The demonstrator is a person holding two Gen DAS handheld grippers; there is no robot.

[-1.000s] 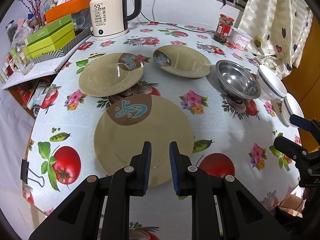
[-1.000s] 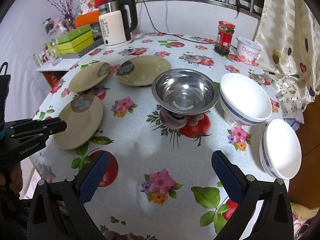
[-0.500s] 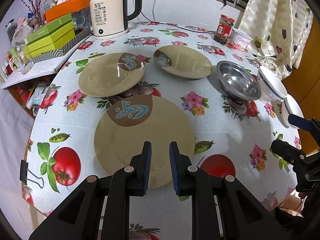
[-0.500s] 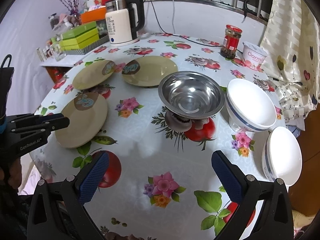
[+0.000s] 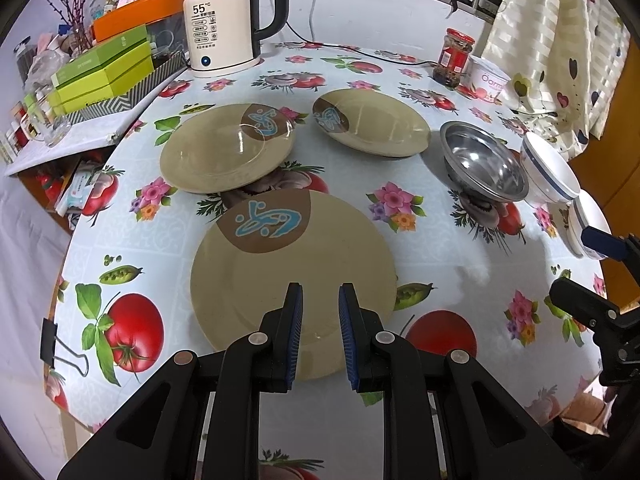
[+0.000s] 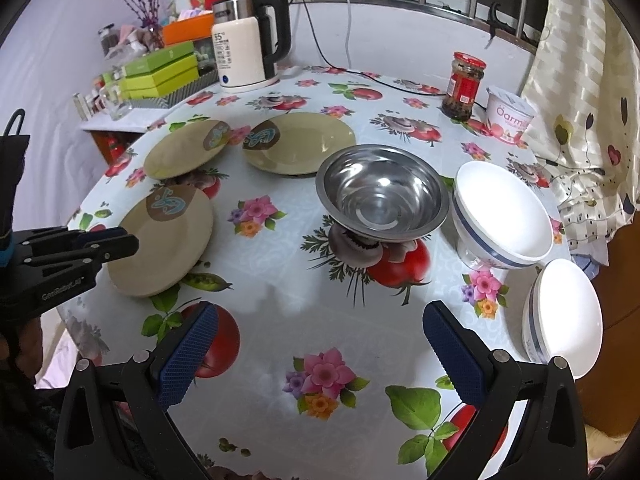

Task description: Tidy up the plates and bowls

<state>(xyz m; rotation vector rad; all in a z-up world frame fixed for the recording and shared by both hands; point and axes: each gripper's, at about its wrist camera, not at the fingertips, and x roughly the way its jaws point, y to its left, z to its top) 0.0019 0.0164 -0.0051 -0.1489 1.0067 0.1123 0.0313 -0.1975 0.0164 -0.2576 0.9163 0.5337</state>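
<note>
Olive plates: three, nearest plate [image 5: 294, 268] by table [image 5: 440, 280] front edge. My left hand-held gripper [image 5: 320, 312] released above it; right hand-held gripper [image 6: 320, 344] wide, empty.

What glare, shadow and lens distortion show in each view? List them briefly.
Left wrist view: fisheye bends the table edge; glare streak on the far-left plate. Right wrist view: a bright reflection in the steel bowl, the near white bowl almost blown out, soft shadow on the tablecloth.
</note>
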